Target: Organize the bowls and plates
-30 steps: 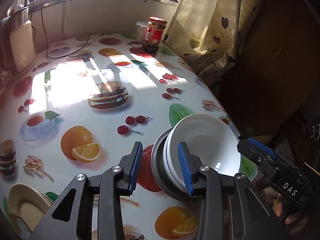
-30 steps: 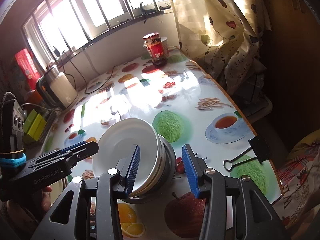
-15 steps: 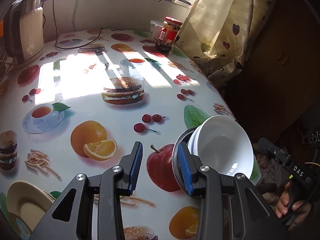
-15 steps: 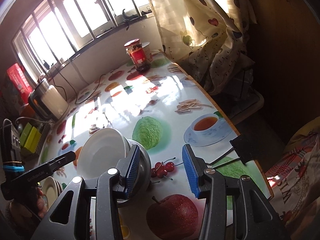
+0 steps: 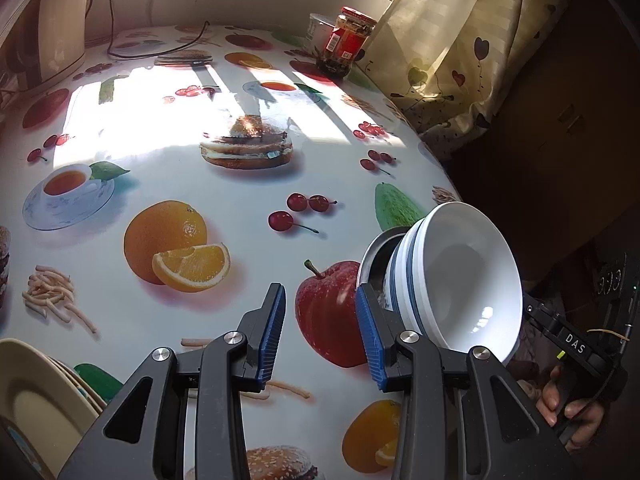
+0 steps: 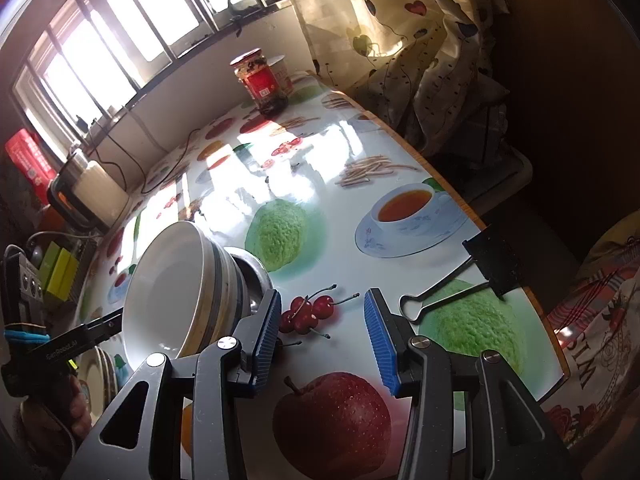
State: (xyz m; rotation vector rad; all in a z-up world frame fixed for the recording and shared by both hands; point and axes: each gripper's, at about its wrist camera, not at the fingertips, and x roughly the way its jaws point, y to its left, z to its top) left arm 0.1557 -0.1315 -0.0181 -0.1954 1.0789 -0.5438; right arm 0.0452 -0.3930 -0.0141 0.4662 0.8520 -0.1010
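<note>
A stack of white bowls (image 5: 460, 280) nested in a metal bowl (image 5: 374, 254) rests on the table, tilted, just right of my left gripper (image 5: 320, 334). The left gripper is open and empty; its right finger (image 5: 370, 340) is beside the stack's rim. In the right wrist view the same stack (image 6: 172, 292) is left of my right gripper (image 6: 320, 344), which is open and empty, its left finger (image 6: 266, 340) close to the metal bowl (image 6: 250, 276). A pile of cream plates (image 5: 36, 404) lies at the lower left; it also shows in the right wrist view (image 6: 100, 372).
The table wears a fruit-print cloth (image 5: 180, 184). A red-lidded jar (image 5: 346, 46) and a tub stand at the back. A kettle (image 5: 56, 28) with a cord is at the back left. A black binder clip (image 6: 476, 272) grips the table's right edge. A curtain (image 6: 400, 40) hangs to the right.
Both grippers have drawn back and apart from the bowl stack, which now sits outside their jaws. The stack looks more tilted and closer to the table's edge in view.
</note>
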